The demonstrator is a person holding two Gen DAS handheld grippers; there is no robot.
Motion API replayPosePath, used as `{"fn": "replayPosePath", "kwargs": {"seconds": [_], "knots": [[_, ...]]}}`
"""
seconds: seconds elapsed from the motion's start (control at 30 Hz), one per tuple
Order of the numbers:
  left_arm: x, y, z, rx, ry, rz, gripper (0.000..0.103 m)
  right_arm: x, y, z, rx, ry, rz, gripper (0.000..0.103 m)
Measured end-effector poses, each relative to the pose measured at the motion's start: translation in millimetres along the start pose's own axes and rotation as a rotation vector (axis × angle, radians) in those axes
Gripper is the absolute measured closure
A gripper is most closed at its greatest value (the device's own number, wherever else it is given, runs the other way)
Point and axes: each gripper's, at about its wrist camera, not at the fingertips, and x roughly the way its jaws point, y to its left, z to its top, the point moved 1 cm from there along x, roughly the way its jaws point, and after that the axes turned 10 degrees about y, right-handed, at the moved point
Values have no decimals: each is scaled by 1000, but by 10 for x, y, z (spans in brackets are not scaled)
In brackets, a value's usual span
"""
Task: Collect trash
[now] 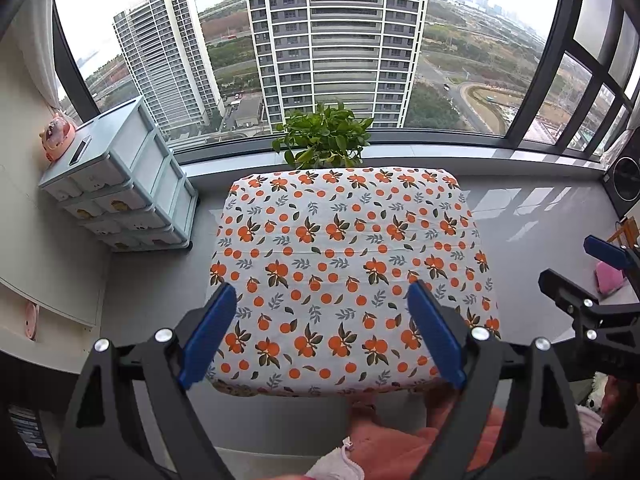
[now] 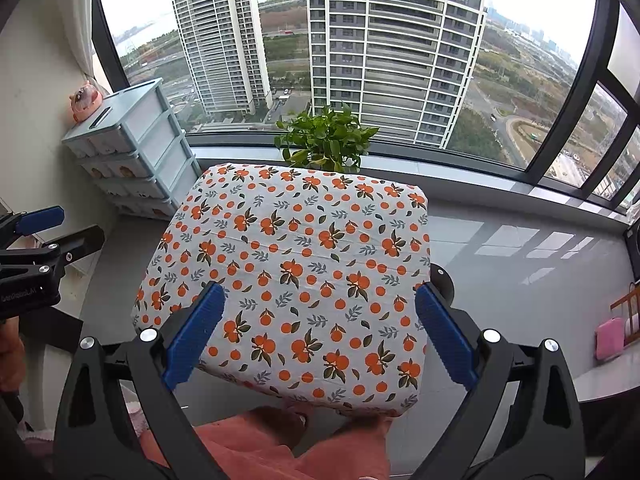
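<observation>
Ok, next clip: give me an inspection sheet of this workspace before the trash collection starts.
Surface: small table under an orange-fruit print cloth, top bare.
Job's things: nothing seen; no trash in either view.
Clutter: nothing seen on the table.
Grippers: left gripper and right gripper both open, empty, held above the table's near edge.
Cables: nothing seen.
Surroundings: potted plant behind the table by the window; blue drawer unit on the left with a pink figure on top; glossy grey floor; person's pink-clad legs below.
</observation>
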Motion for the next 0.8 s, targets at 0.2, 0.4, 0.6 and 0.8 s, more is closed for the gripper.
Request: {"fn": "replayPosePath", "kwargs": {"seconds": [0.2, 0.4, 0.6, 0.8], "knots": [[2, -3, -11, 1, 0, 0, 16, -9, 1, 4, 1, -3, 1, 10], [-6, -1, -6, 0, 0, -2, 16, -24, 5, 2, -2, -4, 2, 10], [-26, -2, 15, 3, -5, -4, 16, -39, 6, -3, -1, -7, 1, 10], [-39, -19, 10, 4, -7, -4, 16, -72, -1, -21, -1, -14, -3, 10]]}}
